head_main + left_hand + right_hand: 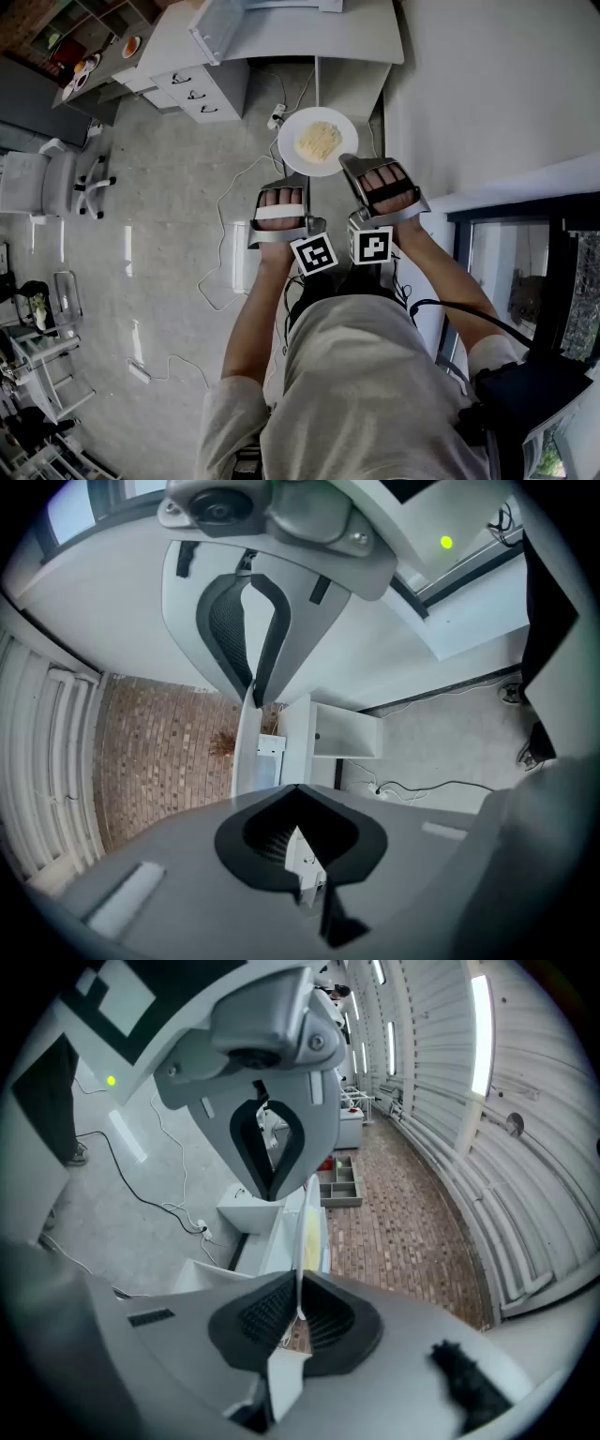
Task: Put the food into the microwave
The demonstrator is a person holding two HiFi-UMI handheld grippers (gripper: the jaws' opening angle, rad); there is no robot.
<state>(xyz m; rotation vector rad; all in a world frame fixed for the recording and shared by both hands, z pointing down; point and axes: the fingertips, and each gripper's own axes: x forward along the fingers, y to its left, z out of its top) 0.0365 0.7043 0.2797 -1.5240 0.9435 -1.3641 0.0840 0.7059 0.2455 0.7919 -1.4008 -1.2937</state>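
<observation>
- The right claw [349,161] is clamped on the near rim of a round white plate [302,159]. In the right gripper view the rim runs edge-on between the two pads.
- A heap of pale yellow noodles [319,141] sits in the middle of the plate.
- The plate hangs level in the air above the grey floor [169,206], just off the front edge of a white tabletop [309,37] and beside a white drawer cabinet [202,89].
- The left claw [279,187] is pressed together on nothing. It sits just beside the plate's near-left rim, and I cannot tell if they touch.
- A power strip [275,117] with trailing cables lies on the floor under the tabletop's edge.
</observation>
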